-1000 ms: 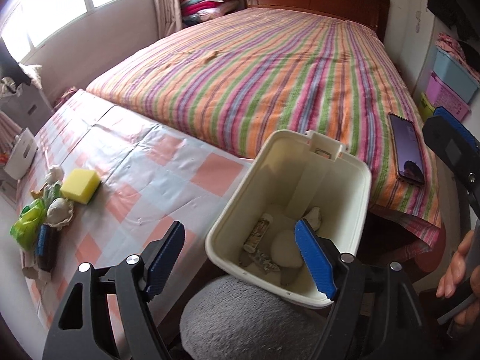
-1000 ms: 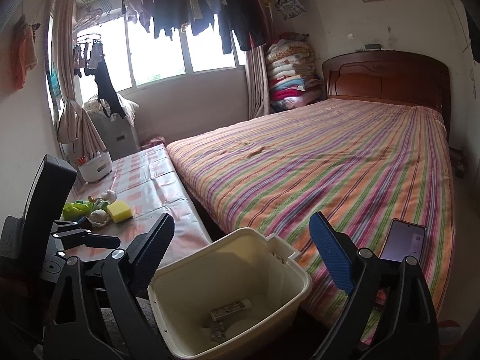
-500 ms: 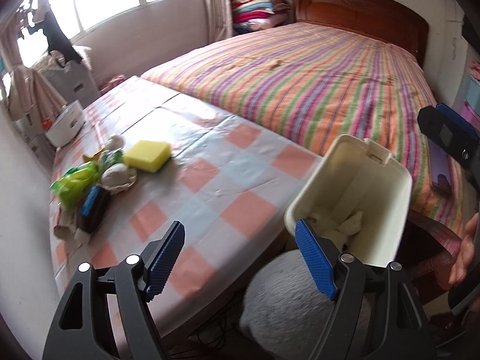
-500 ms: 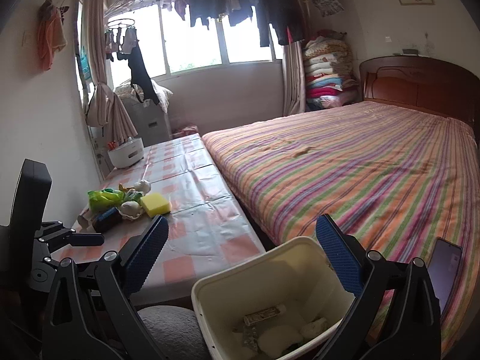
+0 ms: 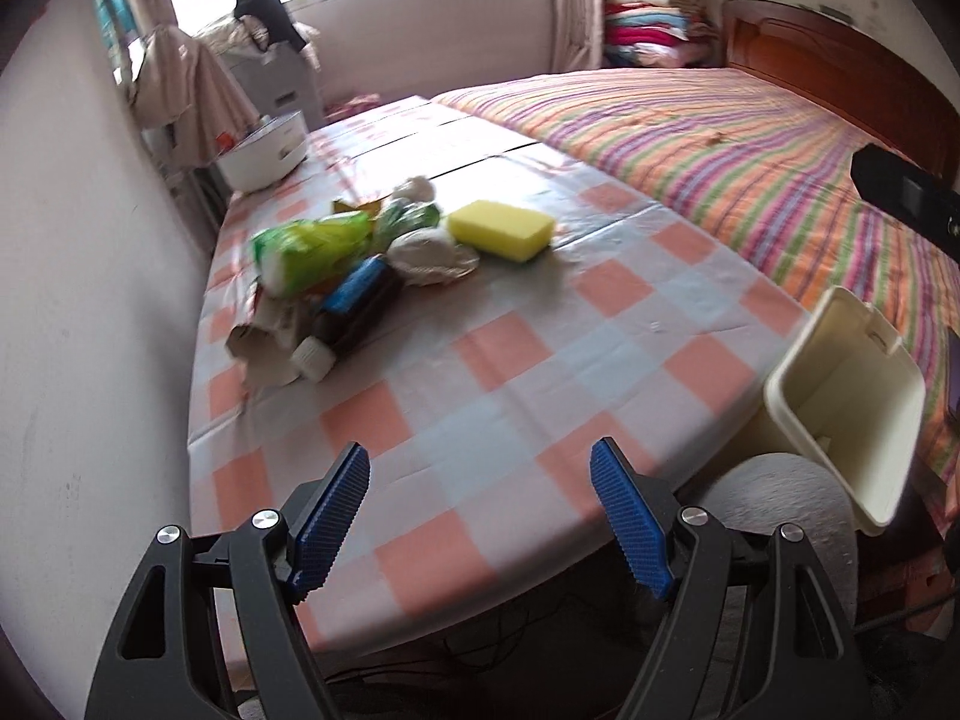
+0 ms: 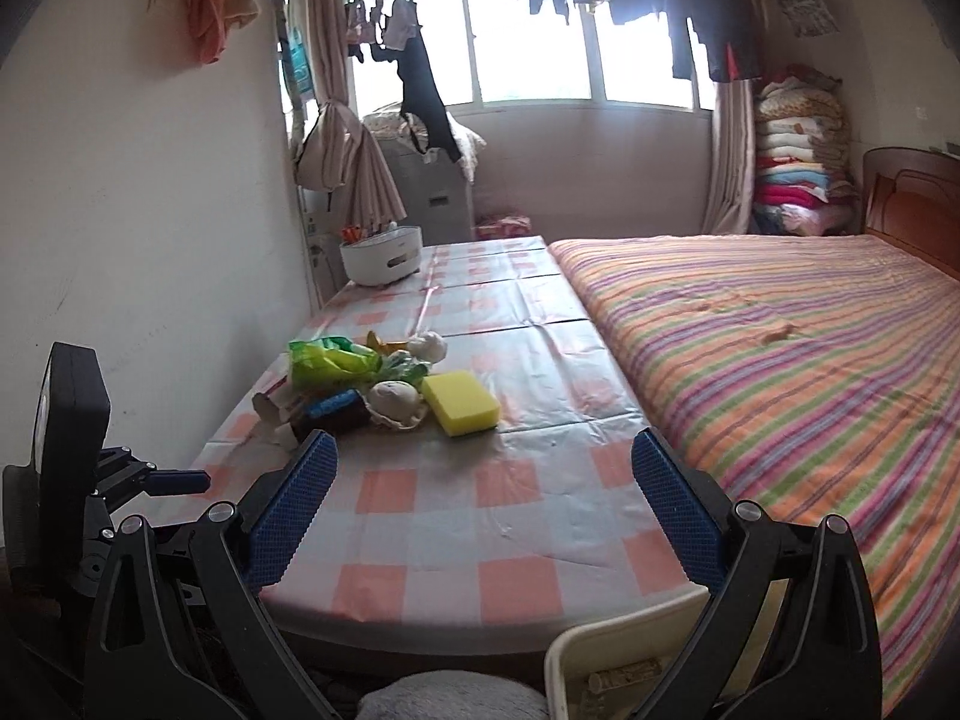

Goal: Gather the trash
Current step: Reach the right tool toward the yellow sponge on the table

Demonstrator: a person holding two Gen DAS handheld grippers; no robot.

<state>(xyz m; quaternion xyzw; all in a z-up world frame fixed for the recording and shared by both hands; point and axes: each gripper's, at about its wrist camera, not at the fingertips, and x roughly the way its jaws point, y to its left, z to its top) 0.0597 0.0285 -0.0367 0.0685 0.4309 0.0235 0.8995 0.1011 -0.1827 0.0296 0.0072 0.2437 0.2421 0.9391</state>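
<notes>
Both grippers were empty; left gripper (image 5: pixel 480 510) gaped, right gripper (image 6: pixel 483 504) had just spread wide, aimed at the trash pile (image 6: pixel 354 387) far-left on the table (image 6: pixel 480 540); bin (image 5: pixel 840 420) waited near-right.

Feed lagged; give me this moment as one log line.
left gripper: open, empty | right gripper: open, empty | trash pile: on table | bin: beside table

A: Both views swing off the cream bin (image 5: pixel 840 414) toward the desk (image 5: pixel 540 360); the bin slides to the right edge for the left tongs (image 5: pixel 480 516).
B: The trash pile (image 6: pixel 360 384) and yellow sponge (image 6: pixel 461 403) loom nearer, and the right tongs (image 6: pixel 480 504) have just been opening wider, nothing between them.
</notes>
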